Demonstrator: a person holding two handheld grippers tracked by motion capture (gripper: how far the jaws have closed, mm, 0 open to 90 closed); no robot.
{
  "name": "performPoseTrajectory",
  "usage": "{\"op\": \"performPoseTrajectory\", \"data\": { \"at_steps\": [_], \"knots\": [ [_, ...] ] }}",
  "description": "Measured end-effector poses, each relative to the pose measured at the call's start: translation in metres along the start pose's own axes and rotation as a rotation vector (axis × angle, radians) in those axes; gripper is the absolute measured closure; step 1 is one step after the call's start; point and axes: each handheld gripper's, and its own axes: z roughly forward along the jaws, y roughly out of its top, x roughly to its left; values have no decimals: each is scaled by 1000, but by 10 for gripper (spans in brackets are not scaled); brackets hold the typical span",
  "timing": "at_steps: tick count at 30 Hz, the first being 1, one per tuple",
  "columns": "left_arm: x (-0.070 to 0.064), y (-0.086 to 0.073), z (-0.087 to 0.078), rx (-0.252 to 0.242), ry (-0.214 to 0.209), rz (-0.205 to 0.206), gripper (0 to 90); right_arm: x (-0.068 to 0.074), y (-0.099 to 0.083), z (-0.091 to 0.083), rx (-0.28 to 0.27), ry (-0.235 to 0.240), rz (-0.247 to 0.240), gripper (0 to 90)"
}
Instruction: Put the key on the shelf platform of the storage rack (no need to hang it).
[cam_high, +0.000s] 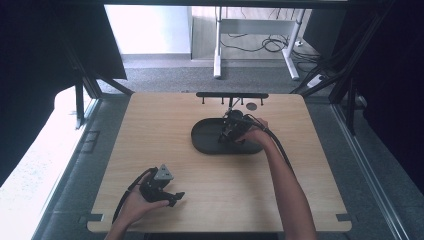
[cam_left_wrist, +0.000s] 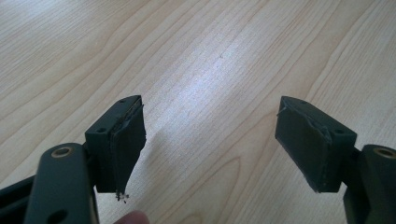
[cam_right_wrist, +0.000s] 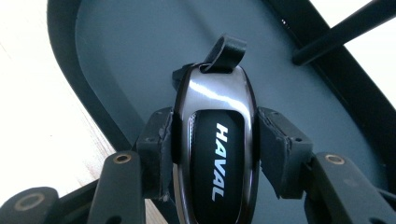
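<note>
From above, a person sits at a light wooden table. Their right hand holds the right gripper over a dark oval tray near the table's far middle, just in front of a black rack with small pegs at the far edge. The left gripper rests low at the near left, well apart from the tray.

Along the left gripper, the two black jaws stand wide apart with nothing between them, only bare wood grain beneath.

Along the right gripper, the jaws are clamped on the sides of a glossy black car key lettered HAVAL, with a short strap loop at its top. The key hangs above the tray's grey floor.

The key's shell looks smooth and rounded, and the pads grip only its narrow edges, so it could slip or twist in the grip. If released from a height, it might bounce or skid on the tray.
</note>
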Motion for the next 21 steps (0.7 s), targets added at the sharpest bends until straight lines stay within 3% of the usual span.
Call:
{"op": "performPoseTrajectory", "data": {
  "at_steps": [21],
  "knots": [
    [-3,0,3,15,-4,10,246,-8,-15,31,63,-36,15,490]
  ]
}}
